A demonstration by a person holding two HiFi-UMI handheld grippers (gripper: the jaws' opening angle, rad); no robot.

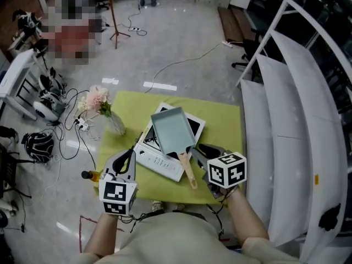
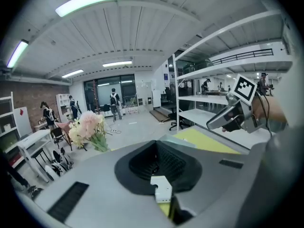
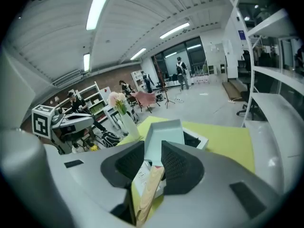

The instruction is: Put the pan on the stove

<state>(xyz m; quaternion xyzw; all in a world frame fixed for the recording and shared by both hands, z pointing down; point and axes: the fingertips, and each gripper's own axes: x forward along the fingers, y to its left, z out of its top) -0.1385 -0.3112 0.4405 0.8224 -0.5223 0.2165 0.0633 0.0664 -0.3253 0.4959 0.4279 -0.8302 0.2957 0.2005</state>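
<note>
A light blue rectangular pan rests on the white stove in the middle of the green table. Its wooden handle points back toward me. My right gripper hovers just right of and above the handle. Its jaws stand a little apart, and the handle shows low in the gap with no pad pressing on it. My left gripper sits at the table's near left, its jaws together and holding nothing.
A glass vase of pink flowers stands at the table's left edge. A small dark bottle lies near the left corner. White shelving runs along the right side. Cables and gear lie on the floor to the left.
</note>
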